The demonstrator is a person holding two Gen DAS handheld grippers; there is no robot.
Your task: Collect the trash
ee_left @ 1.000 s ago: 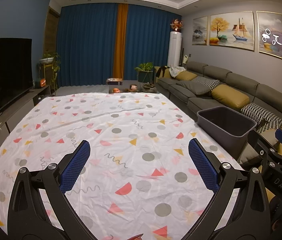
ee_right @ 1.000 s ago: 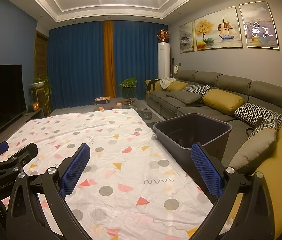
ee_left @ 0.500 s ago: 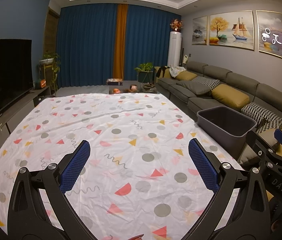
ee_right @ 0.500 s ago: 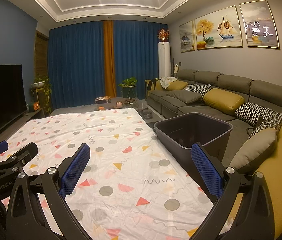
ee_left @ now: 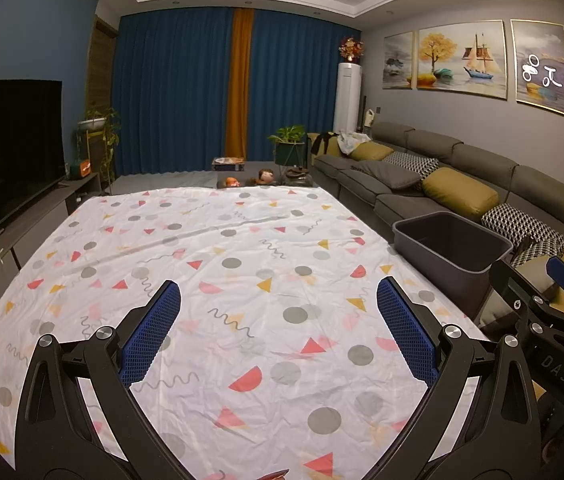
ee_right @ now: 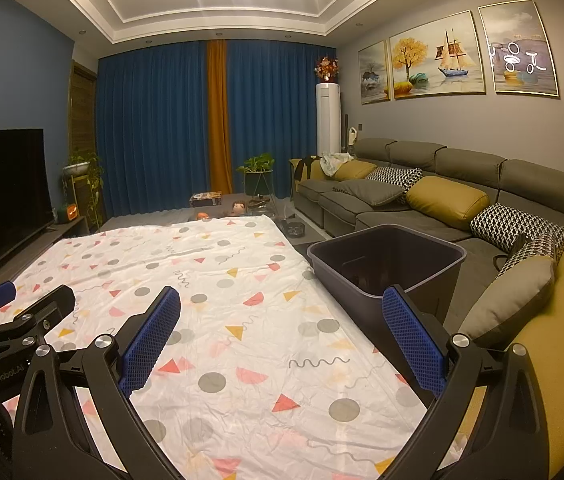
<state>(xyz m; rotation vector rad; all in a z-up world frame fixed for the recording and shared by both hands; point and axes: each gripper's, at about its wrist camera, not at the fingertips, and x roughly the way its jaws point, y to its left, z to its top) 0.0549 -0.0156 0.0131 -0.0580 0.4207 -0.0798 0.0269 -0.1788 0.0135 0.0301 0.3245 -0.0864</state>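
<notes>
Left gripper [ee_left: 278, 312] hangs above the near half of the patterned sheet [ee_left: 218, 264], its blue-padded fingers [ee_left: 150, 336] spread wide with nothing between them. Right gripper [ee_right: 282, 320] is likewise spread wide and empty, held over the right-hand edge of the same sheet; its right finger overlaps the near wall of the dark grey bin [ee_right: 385, 264] in that view, though contact cannot be confirmed. Each tool appears in the other's camera: the right gripper shows at the lower right of the left wrist view, the left gripper at the lower left of the right wrist view, side by side and apart. Bin stands upright just beside the sheet's right edge, between the sheet and the grey sofa [ee_right: 441, 184]. Its inside is dark; something small and dim lies at the bottom, too unclear to identify. Sheet is white with grey dots, red and yellow triangles and squiggles, lying flat with light creases. Sofa carries mustard and black-and-white cushions. A television [ee_left: 6, 148] stands along the left wall, blue curtains [ee_left: 182, 92] with an orange strip cover the far wall, and three paintings [ee_right: 453, 56] hang above the sofa.
</notes>
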